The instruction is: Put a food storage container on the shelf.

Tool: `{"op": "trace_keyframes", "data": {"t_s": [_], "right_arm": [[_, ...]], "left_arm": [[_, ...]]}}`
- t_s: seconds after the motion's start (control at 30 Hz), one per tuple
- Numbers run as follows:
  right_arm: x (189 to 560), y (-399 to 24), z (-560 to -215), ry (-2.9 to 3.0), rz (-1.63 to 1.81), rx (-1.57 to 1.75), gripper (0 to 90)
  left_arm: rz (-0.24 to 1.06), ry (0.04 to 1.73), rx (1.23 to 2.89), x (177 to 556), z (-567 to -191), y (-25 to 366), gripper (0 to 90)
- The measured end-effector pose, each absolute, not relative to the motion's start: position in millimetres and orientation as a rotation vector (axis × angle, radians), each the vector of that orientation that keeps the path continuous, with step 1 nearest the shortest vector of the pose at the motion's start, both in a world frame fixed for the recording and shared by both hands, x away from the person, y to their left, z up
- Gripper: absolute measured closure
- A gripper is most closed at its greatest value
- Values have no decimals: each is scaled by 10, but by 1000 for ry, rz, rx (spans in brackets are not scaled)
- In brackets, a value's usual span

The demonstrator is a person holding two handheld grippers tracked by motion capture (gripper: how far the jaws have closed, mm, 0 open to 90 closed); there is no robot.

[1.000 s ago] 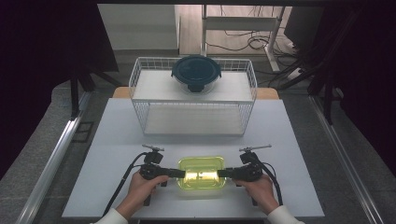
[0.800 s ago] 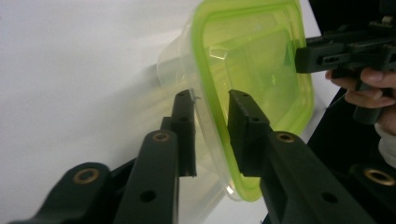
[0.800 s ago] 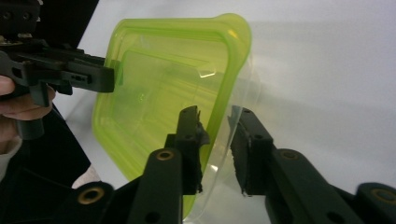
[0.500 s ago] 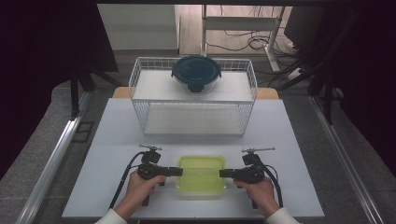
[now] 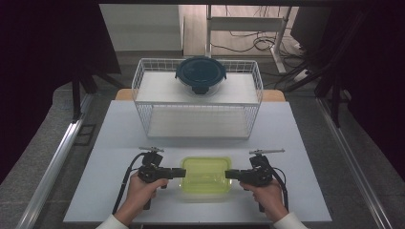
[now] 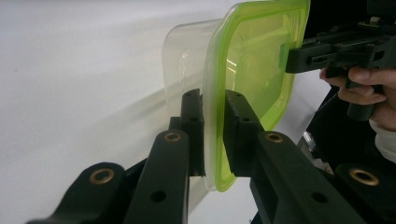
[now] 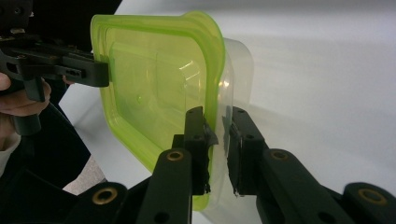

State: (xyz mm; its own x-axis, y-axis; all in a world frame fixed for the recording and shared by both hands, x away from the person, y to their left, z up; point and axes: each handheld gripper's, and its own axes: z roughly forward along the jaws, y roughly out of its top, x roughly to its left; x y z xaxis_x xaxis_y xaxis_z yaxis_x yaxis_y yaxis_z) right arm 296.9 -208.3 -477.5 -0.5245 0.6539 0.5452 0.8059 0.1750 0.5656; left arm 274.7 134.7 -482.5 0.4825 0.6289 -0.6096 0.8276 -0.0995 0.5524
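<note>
Green-lidded clear box (image 5: pixel 206 175) at table's (image 5: pixel 114 138) 6 o'clock edge, left gripper (image 5: pixel 180 172) and right gripper (image 5: pixel 229 174) each clamped on its rim at 9 and 3 o'clock; jaws just closed; next likely an even, level lift.

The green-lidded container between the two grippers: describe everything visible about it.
The container is a clear, rounded-rectangular plastic tub with a translucent lime-green lid on top. It sits level near the front edge of the white table. The left gripper pinches its left rim and the right gripper its right rim. It looks empty.
</note>
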Motion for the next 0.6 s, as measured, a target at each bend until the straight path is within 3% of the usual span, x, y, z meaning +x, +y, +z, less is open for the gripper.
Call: {"op": "trace_keyframes", "data": {"t_s": [0.6], "right_arm": [[2940,-2070,-4550,-2337,-1356,-1384,787]], "left_arm": [[-217,1168,1825,2746,-4644,1360,798]]}}
